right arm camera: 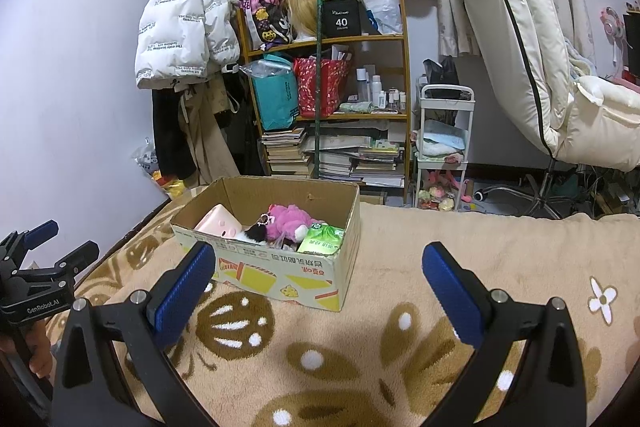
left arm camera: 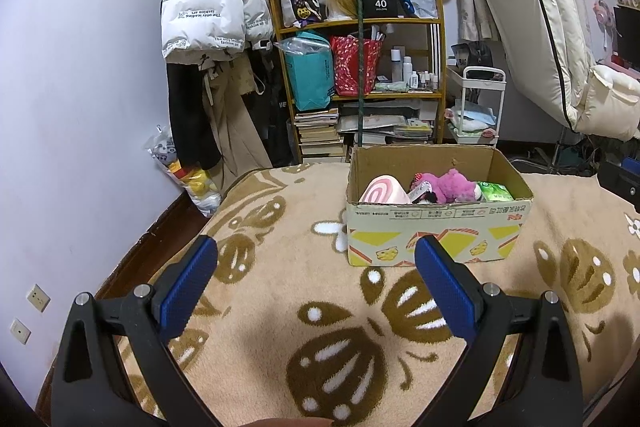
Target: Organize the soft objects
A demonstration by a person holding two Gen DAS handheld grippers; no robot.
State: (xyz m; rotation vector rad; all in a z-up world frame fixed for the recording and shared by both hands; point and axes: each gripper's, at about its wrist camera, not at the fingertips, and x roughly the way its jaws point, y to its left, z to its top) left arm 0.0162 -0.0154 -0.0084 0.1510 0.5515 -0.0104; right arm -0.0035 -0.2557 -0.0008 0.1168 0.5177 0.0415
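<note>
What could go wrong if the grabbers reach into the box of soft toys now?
1. The cardboard box sits on a fluffy blanket and looks light, so a nudge from the open right gripper might slide or tip it.
2. The pink plush, pink cushion and green pack are crowded, so a grab might catch two.

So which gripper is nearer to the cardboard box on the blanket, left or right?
Left, though only slightly. The left gripper hangs open just before the cardboard box, its one fingertip overlapping the front wall. The right gripper is open too, with the box off toward its left finger.
</note>
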